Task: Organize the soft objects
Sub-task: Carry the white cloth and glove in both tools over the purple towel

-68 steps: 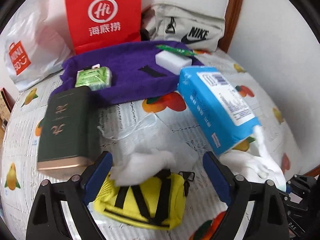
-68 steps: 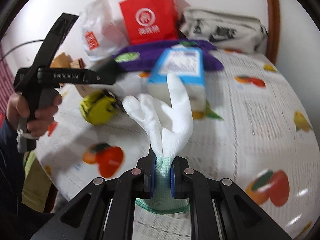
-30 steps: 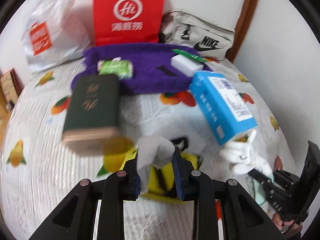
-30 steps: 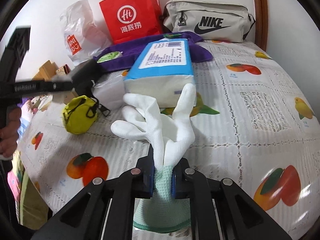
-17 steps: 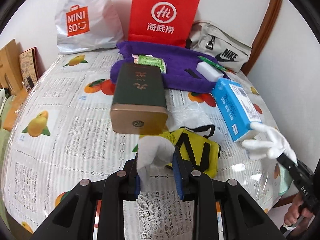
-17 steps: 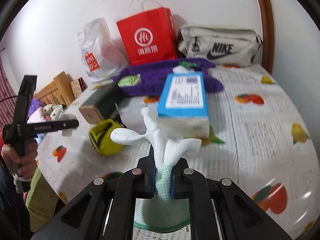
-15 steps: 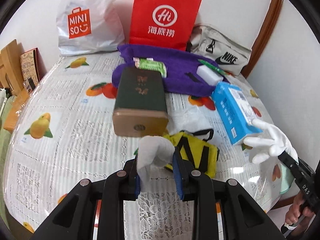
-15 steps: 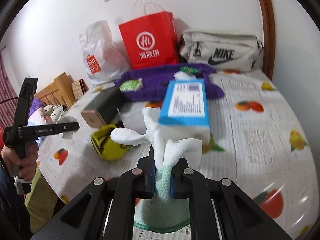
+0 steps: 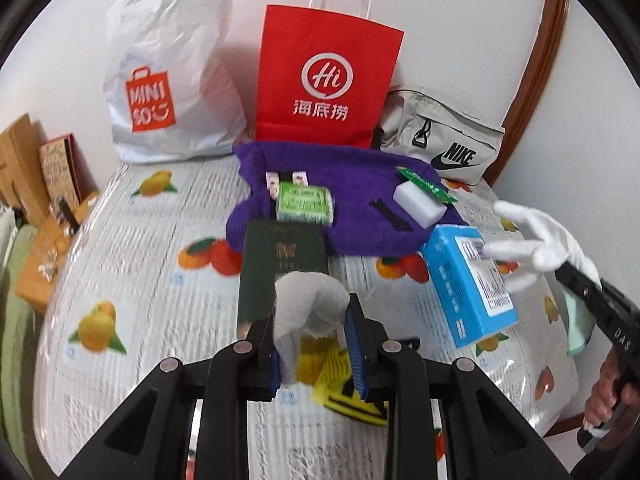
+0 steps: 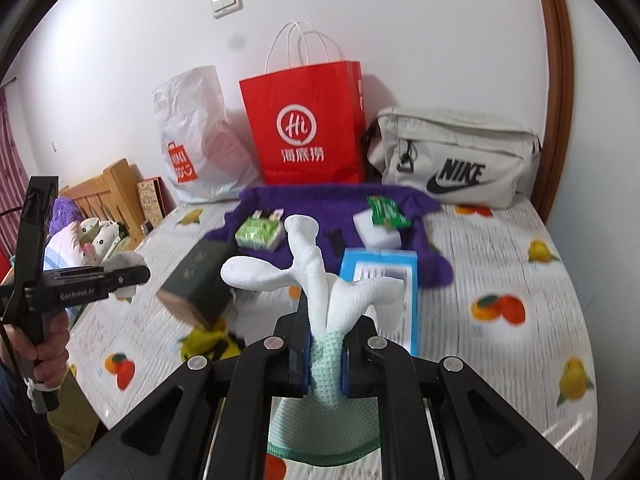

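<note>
My left gripper (image 9: 316, 344) is shut on a crumpled white soft piece (image 9: 308, 300), held above the table; it also shows in the right wrist view (image 10: 124, 260). My right gripper (image 10: 326, 356) is shut on a white glove (image 10: 316, 276) by its green cuff, fingers upward; the glove also shows in the left wrist view (image 9: 536, 244). A purple towel (image 9: 360, 200) lies at the back of the table with a green packet (image 9: 305, 199) and a white sponge (image 9: 419, 204) on it. A yellow pouch (image 9: 340, 376) lies under my left gripper.
A dark green box (image 9: 280, 268) and a blue tissue pack (image 9: 468, 272) lie mid-table. A red paper bag (image 9: 326, 80), a white Miniso bag (image 9: 168, 72) and a grey Nike bag (image 9: 444, 140) stand along the wall. Wooden furniture (image 10: 108, 192) is at left.
Both grippers have risen and tilted toward the wall bags, each keeping its hold. The left gripper shut on the white piece about two seconds ago.
</note>
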A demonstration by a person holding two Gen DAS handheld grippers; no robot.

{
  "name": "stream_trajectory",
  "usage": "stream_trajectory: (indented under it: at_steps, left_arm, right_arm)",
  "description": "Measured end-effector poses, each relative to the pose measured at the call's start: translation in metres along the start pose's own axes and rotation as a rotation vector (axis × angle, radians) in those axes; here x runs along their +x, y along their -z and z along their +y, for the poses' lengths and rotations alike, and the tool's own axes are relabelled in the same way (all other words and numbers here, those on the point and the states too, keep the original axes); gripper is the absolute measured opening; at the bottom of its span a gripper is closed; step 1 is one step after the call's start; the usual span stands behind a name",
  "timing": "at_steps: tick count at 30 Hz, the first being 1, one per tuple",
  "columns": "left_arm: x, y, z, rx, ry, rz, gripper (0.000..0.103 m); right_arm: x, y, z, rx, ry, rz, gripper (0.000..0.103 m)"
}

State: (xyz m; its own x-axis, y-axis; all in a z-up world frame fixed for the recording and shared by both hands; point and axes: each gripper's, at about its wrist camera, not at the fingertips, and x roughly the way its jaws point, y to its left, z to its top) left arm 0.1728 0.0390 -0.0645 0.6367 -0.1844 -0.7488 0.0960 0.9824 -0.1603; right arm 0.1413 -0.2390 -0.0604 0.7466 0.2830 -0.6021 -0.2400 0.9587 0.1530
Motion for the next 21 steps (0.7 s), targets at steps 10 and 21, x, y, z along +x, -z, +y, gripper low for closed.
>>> stream_trajectory:
  at_steps: [10, 21]
  left_arm:
    - [0.027, -0.053, 0.004, 0.011, -0.015, -0.020, 0.025]
    - [0.090, -0.099, 0.014, -0.002, -0.039, 0.024, 0.025]
  right_arm:
    - [0.050, -0.057, -0.005, -0.013, -0.027, 0.002, 0.011]
    - [0.122, -0.103, -0.015, -0.039, -0.035, 0.038, 0.011]
